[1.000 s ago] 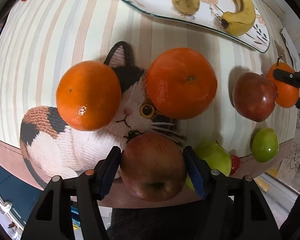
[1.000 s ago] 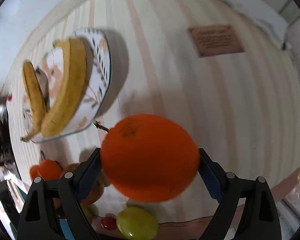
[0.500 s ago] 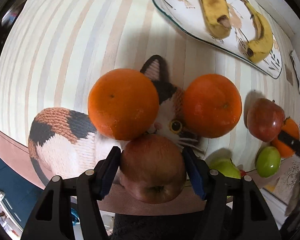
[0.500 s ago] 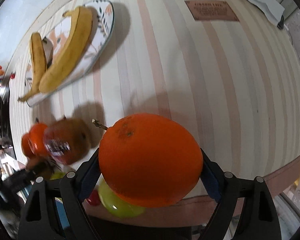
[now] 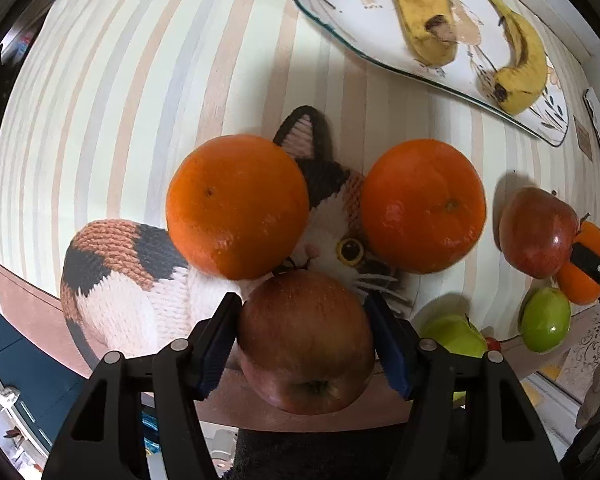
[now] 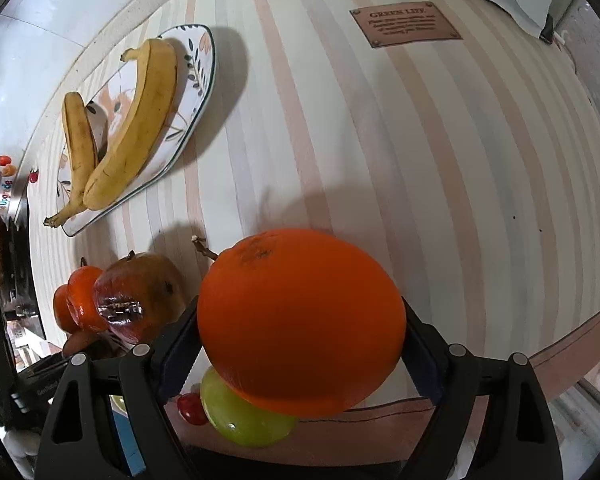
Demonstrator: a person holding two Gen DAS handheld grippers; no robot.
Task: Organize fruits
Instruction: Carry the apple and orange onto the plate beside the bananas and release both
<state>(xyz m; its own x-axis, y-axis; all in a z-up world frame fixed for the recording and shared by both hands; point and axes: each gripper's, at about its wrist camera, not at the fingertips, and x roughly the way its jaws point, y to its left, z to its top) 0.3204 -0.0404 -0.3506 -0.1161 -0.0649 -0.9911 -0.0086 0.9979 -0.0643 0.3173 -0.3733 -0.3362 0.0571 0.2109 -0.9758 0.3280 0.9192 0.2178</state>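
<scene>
My left gripper point(image 5: 306, 338) is shut on a red-brown apple point(image 5: 306, 340), held just above the knitted cat mat point(image 5: 140, 292). Two oranges point(image 5: 238, 206) point(image 5: 422, 206) lie on the mat, right ahead of the apple. My right gripper point(image 6: 300, 344) is shut on a stemmed orange point(image 6: 300, 320), held above the striped tablecloth point(image 6: 420, 140); it also shows at the right edge of the left wrist view point(image 5: 584, 264). A red pear-shaped fruit point(image 5: 536, 234) point(image 6: 140, 296) lies left of that orange.
A patterned plate point(image 5: 340, 32) point(image 6: 196, 80) with two bananas point(image 5: 424, 12) point(image 6: 140, 120) is at the far side. Green fruits point(image 5: 546, 320) point(image 5: 454, 336) point(image 6: 240, 416) and a small cherry tomato point(image 6: 192, 408) lie near the table's front edge. A brown label point(image 6: 404, 26) is on the cloth.
My left gripper has moved with the apple up close to the two oranges on the cat mat. My right gripper with its orange has moved down beside the red fruit.
</scene>
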